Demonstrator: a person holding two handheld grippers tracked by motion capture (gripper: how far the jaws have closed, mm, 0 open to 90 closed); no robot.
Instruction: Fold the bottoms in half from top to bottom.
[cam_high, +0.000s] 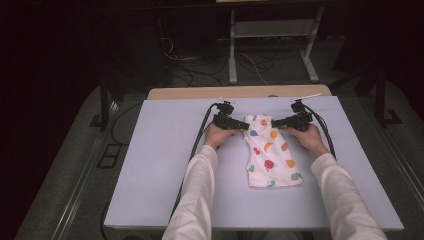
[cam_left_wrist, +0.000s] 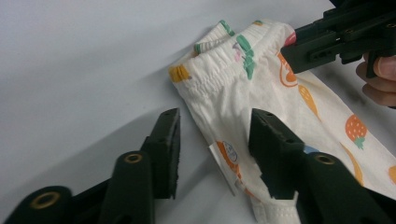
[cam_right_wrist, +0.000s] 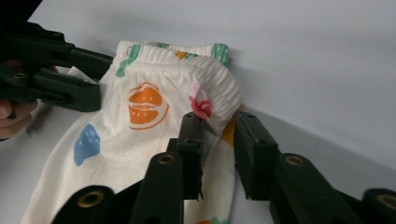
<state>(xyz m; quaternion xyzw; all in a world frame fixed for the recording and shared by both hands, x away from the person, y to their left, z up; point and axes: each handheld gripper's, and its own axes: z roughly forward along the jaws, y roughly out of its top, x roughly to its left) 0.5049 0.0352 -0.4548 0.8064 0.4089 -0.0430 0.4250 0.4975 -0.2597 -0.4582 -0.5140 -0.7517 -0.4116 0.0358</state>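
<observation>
Here, on a pale blue desk (cam_high: 165, 165), a small pair of white shorts (cam_high: 272, 155) printed with coloured fruit, lying flat near the middle, a little right of centre, waistband at the far end and leg hems toward the near edge. Folded lengthwise, by the look of the doubled waistband in both gripper views.

At the far left corner of the waistband, the left gripper (cam_high: 239, 123), held in a hand (cam_high: 218, 135) with a white sleeve (cam_high: 197, 200) running off the near edge. Jaws parted in the left gripper view (cam_left_wrist: 214, 140), one over bare desk, the other over the fabric, the cloth's left edge between them but not pinched.

At the far right corner, the right gripper (cam_high: 280, 122), in the other hand (cam_high: 310, 139). Jaws also apart in the right gripper view (cam_right_wrist: 217, 149), straddling the bunched elastic corner, touching or nearly touching the cloth on both sides; not clamped, a clear gap between them.

Black cables (cam_high: 197, 145) trailing from both grippers toward the near side. Beyond the desk, a dark floor with loose wires and a white metal frame (cam_high: 272, 40).
</observation>
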